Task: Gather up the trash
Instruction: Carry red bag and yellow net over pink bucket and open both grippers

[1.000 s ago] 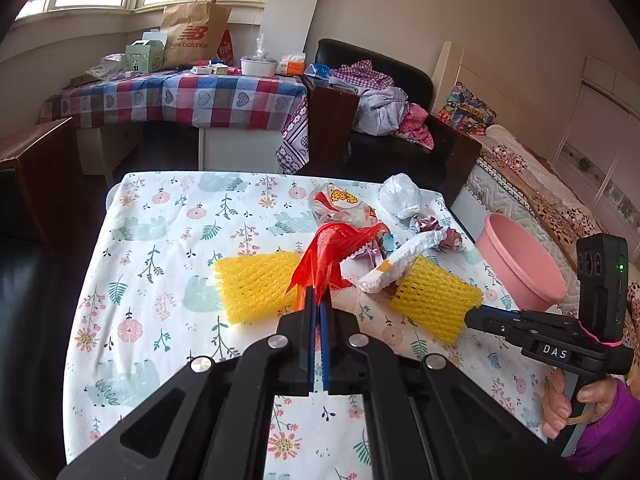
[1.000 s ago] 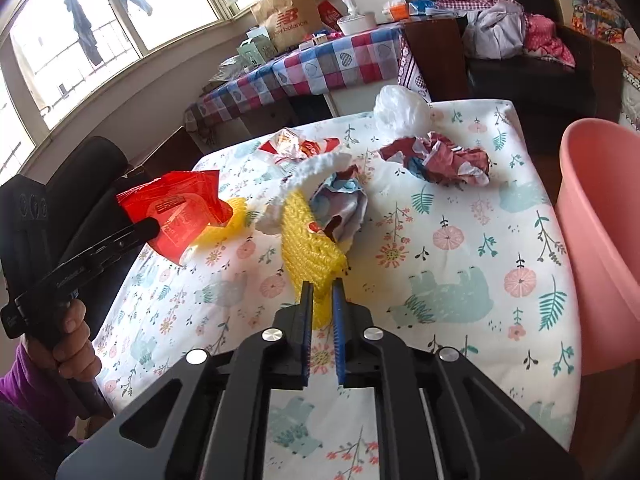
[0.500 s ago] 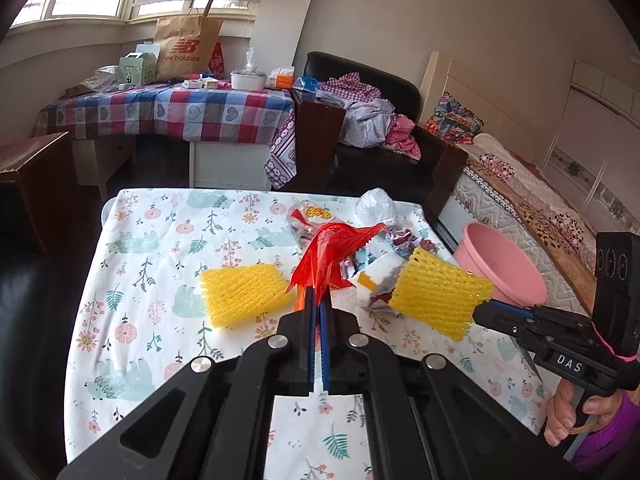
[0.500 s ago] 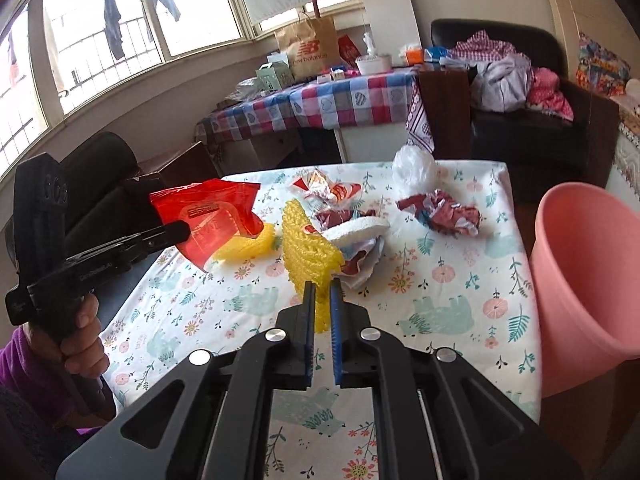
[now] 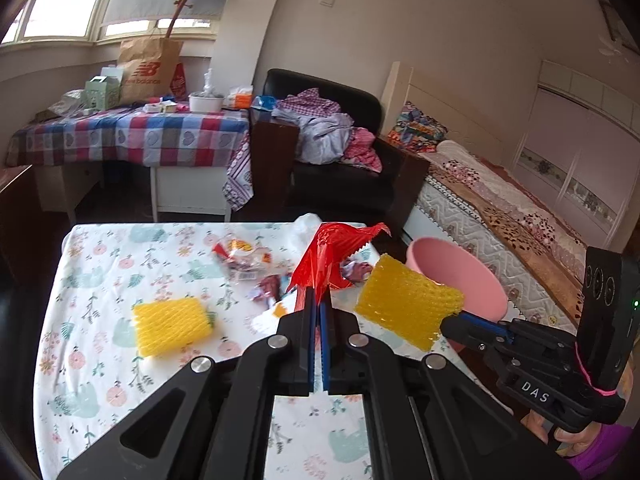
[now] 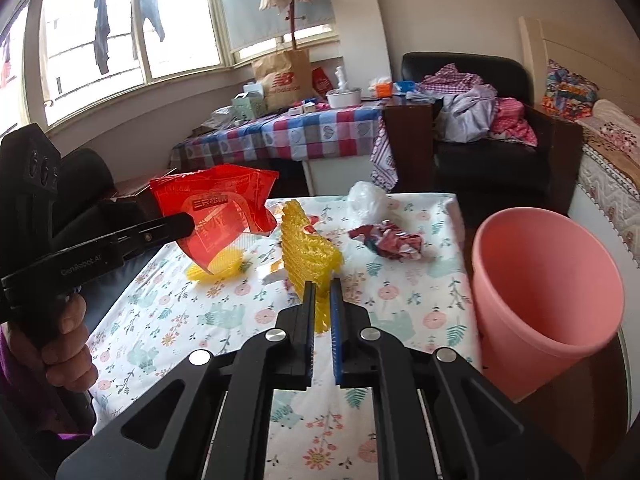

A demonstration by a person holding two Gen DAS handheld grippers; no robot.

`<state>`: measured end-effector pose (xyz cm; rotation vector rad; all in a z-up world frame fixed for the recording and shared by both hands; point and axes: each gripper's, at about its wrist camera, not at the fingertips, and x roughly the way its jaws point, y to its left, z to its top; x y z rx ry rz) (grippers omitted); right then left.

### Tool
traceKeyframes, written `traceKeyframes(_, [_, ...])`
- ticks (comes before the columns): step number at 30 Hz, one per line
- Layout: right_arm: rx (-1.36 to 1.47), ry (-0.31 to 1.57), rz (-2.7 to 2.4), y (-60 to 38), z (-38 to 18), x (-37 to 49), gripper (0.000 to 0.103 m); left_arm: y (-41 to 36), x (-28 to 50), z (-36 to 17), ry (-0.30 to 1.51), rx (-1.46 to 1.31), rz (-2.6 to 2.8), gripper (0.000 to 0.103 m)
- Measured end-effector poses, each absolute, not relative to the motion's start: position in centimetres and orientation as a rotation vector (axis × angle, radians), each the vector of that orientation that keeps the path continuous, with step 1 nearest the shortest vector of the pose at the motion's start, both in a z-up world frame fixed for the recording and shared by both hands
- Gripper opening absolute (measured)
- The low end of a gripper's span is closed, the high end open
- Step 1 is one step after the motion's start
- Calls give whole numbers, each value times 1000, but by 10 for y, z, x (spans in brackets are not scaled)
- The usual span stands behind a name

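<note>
red plastic wrapper (image 5: pixel 332 256) is pinched in my left gripper (image 5: pixel 319 304), jaws pressed on its edge, lifted above the floral table (image 5: pixel 100 320). left view also shows one yellow foam net (image 5: pixel 172 325) lying flat on the cloth, snack wrappers (image 5: pixel 240 260) beyond it, so plenty is left. switching to the right view: my right gripper (image 6: pixel 321 294) squeezes a second yellow foam net sleeve (image 6: pixel 308 248), airborne, near the pink bin (image 6: pixel 548 296) at the table's edge. bin looks empty from here; crumpled red paper (image 6: pixel 388 240) and a clear bag (image 6: pixel 366 200) wait.
</note>
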<state>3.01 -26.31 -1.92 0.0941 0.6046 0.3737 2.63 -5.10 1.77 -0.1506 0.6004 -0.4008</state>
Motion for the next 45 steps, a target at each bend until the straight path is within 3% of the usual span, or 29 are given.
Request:
traceKeyframes(24, [242, 540, 53, -378, -24, 27, 7, -196, 65, 31, 580, -58, -648, 1])
traceKeyframes(45, [269, 614, -138, -423, -52, 47, 7, -276, 105, -16, 706, -4, -684, 1])
